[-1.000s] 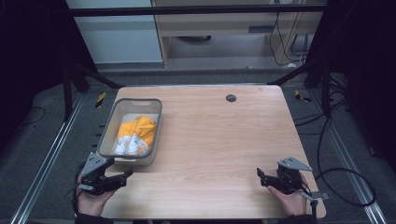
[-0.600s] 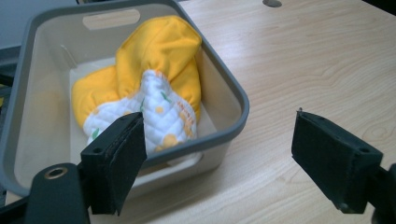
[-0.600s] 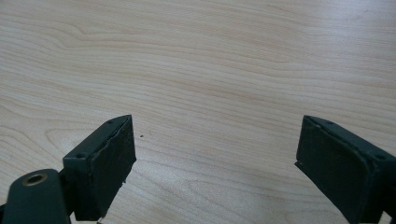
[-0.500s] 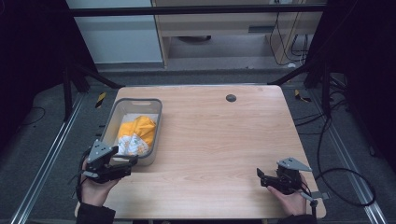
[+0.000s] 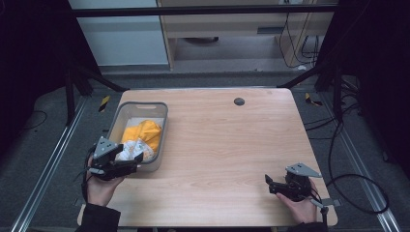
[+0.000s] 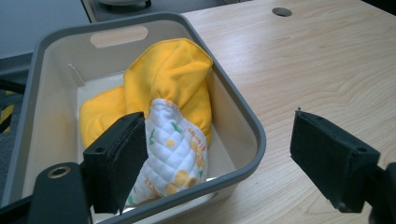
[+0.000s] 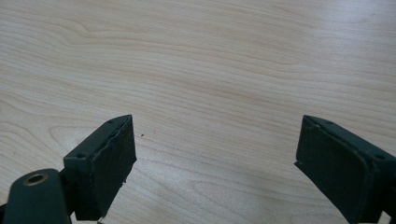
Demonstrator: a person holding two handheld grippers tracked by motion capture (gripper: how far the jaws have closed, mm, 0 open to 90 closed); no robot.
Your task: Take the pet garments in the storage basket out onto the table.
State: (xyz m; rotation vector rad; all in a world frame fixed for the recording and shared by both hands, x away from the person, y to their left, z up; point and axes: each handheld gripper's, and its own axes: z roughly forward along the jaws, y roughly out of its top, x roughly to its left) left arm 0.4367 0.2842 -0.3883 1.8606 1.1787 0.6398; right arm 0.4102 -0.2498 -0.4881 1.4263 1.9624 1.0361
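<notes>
Left gripper (image 5: pixel 138 159): held in the left hand (image 5: pixel 100 186) at the table's near left corner; its jaws are spread wide and nothing is gripped. In the left gripper view one jaw is seen over the inside of the bin, the other over bare table outside the bin's wall, so the near corner of the bin lies between them.

Bin (image 5: pixel 162 126): a grey plastic tub with a handle slot in its far wall, set on the left part of the table.

Yellow cloth (image 6: pixel 173 74): lies bunched inside the bin, leaning against the wall that faces the table's middle.

Quilted cloth (image 6: pixel 175 149): white, printed with small yellow and green shapes; it is seen at the near end of the bin, partly tucked under the yellow cloth.

Table (image 5: pixel 227 145): light wood, with a dark round hole (image 5: pixel 239 101) near its far edge.

Right gripper (image 5: pixel 267 182): held in the right hand (image 5: pixel 302 208) near the table's near right corner; its jaws are released, wide apart, with bare wood between them, well apart from the bin.
</notes>
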